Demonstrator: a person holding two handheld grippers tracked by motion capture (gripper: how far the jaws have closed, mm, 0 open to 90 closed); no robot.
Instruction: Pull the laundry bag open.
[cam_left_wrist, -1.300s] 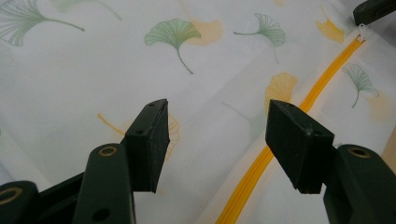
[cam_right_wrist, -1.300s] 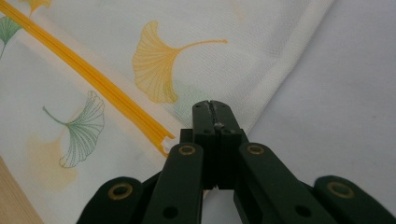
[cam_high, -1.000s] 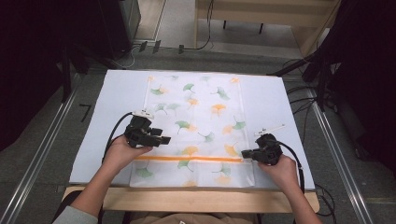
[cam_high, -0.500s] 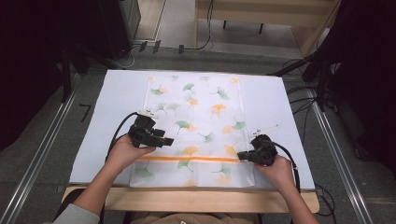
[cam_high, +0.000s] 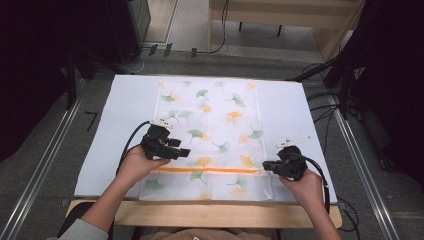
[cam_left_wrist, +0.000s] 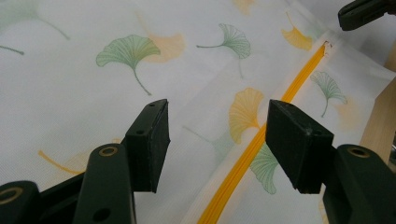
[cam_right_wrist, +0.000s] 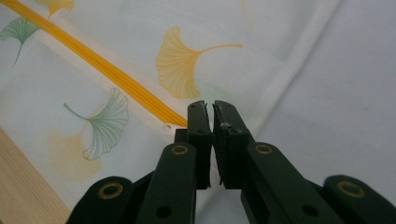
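Note:
A white cloth cover (cam_high: 215, 115) printed with green and orange ginkgo leaves lies flat on the table, with an orange zipper (cam_high: 210, 170) running across near its front edge. My left gripper (cam_high: 185, 152) hovers over the cloth by the zipper's left part (cam_left_wrist: 261, 135). Its jaws have just been opening and now stand wide, nothing between them (cam_left_wrist: 217, 140). My right gripper (cam_high: 266, 165) sits at the zipper's right end (cam_right_wrist: 107, 67). Its jaws (cam_right_wrist: 210, 112) have just been opening and stand a thin slit apart, with nothing visible in the gap. The zipper's very end is hidden behind one jaw.
A white mat (cam_high: 125, 115) covers the table under the cloth. A wooden table edge (cam_high: 200, 210) runs along the front. Metal rails (cam_high: 45, 165) flank the table, and cables (cam_high: 325, 115) lie on the floor at the right. The right gripper's tip (cam_left_wrist: 362, 11) shows far off in the left gripper view.
The left gripper has shifted slightly right and toward the person along the cloth. The right gripper has edged a little left at the zipper's end.

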